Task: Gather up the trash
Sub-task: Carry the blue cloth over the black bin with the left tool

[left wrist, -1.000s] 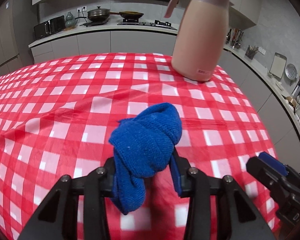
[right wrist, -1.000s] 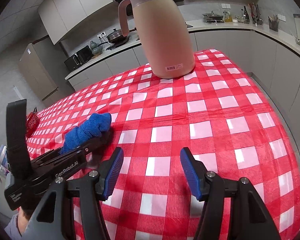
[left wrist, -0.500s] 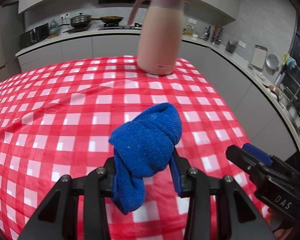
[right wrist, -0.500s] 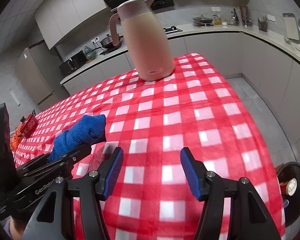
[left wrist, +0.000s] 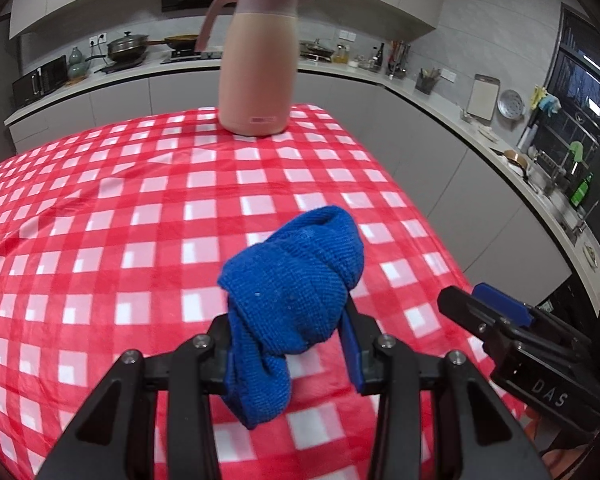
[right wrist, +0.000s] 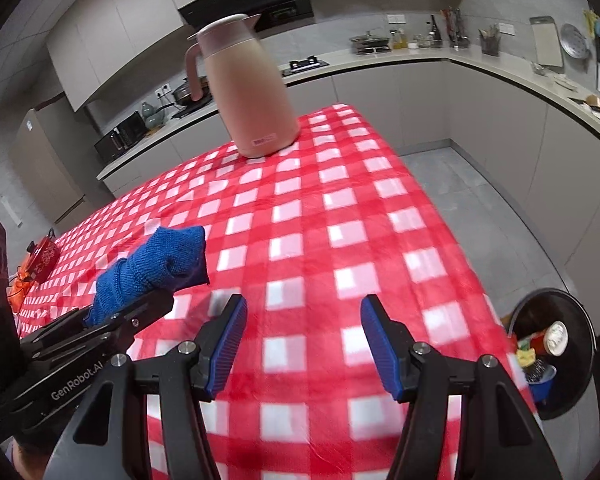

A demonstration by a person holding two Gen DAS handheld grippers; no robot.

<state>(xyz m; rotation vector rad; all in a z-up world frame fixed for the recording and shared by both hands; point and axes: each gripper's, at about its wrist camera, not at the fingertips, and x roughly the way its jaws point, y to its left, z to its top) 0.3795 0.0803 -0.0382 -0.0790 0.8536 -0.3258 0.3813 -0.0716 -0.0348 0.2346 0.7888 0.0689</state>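
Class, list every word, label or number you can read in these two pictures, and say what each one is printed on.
"GenRobot.AI": on the left gripper body, seen from the right wrist view.
"DAS": on the right gripper body, seen from the left wrist view.
Sticker on the pink jug: too blurred to read.

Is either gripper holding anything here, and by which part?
The left gripper is shut on the blue cloth, pinching its bunched middle; one end hangs below the fingers. The right gripper is open and holds nothing.
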